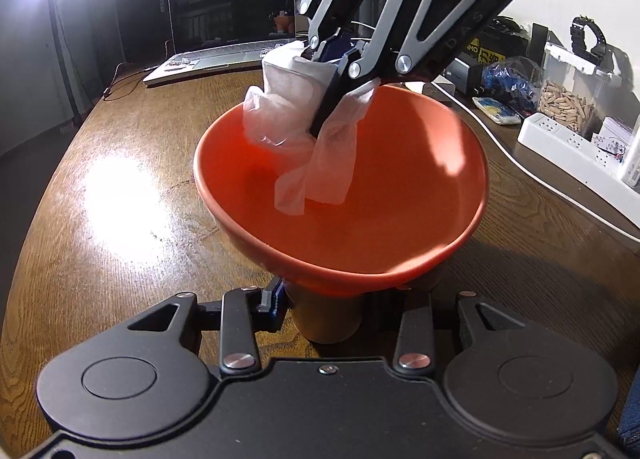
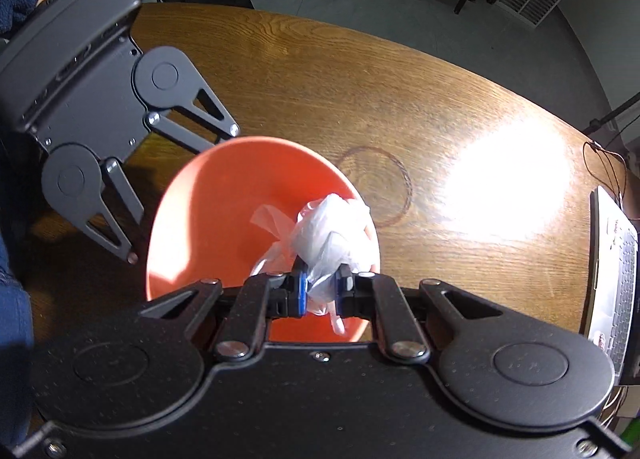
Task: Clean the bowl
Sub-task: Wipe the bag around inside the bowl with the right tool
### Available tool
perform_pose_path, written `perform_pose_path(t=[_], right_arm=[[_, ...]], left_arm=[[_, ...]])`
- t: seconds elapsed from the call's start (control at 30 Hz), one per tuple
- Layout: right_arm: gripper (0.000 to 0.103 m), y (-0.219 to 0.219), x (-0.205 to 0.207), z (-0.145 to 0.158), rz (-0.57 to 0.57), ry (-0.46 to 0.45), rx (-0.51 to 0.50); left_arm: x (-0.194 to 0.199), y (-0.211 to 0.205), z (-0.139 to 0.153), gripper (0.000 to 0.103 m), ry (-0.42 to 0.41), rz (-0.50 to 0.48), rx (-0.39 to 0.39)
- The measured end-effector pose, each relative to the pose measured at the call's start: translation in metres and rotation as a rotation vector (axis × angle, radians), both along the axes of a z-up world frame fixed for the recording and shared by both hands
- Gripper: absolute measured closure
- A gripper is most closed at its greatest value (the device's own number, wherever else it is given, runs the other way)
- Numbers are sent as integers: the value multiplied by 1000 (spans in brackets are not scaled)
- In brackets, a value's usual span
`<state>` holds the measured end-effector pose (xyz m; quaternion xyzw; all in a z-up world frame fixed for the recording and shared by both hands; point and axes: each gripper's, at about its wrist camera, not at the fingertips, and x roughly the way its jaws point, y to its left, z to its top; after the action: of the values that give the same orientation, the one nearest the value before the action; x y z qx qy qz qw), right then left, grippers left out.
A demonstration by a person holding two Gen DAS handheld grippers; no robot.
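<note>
- A wooden table point(image 2: 304, 71) with a glossy grain is seen under hard light, a bright glare patch lying on it at 3 o'clock in the right wrist view and a dark ring stain point(image 2: 376, 185) being marked just beyond the bowl.
- Nearest in the left wrist view, the left gripper point(image 1: 344, 295) is found at 6 o'clock, its blue-padded finger point(image 1: 274, 297) pressed against the brown foot of the orange bowl point(image 1: 400, 187); the jaws are closed on that foot, and the bowl is held tilted above the table.
- The bowl is placed at the centre of both views, its open mouth turned toward the right gripper.
- The right gripper point(image 2: 322, 291) is seen at 6 o'clock in its own view, its jaws narrowed and clamped on a crumpled white wipe point(image 2: 332, 235).
- In the left wrist view the wipe point(image 1: 296, 115) is seen hanging from 12 o'clock into the bowl, its loose ends lying against the inner wall.
- Farther off at 11 o'clock, an open laptop point(image 1: 224, 19) is set on the table.
- At 3 o'clock, along the far edge, a white power strip point(image 1: 568, 139), a clear box of wooden pieces point(image 1: 568, 99) and a blue packet point(image 1: 508, 79) are gathered by the wall.
</note>
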<state>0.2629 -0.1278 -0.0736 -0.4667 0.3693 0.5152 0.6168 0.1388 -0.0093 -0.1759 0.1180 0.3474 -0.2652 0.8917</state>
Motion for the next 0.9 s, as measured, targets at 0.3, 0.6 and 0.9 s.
perform_pose_path(t=[0.3, 0.6, 0.9], right_arm=[[89, -11, -27, -9, 68, 8, -89], [89, 9, -63, -16, 179, 54, -54], [89, 30, -42, -7, 152, -22, 37]], left_arm=[[-2, 1, 1, 65, 0, -5, 4], [-1, -1, 1, 65, 16, -5, 11], [0, -1, 0, 65, 33, -23, 26]])
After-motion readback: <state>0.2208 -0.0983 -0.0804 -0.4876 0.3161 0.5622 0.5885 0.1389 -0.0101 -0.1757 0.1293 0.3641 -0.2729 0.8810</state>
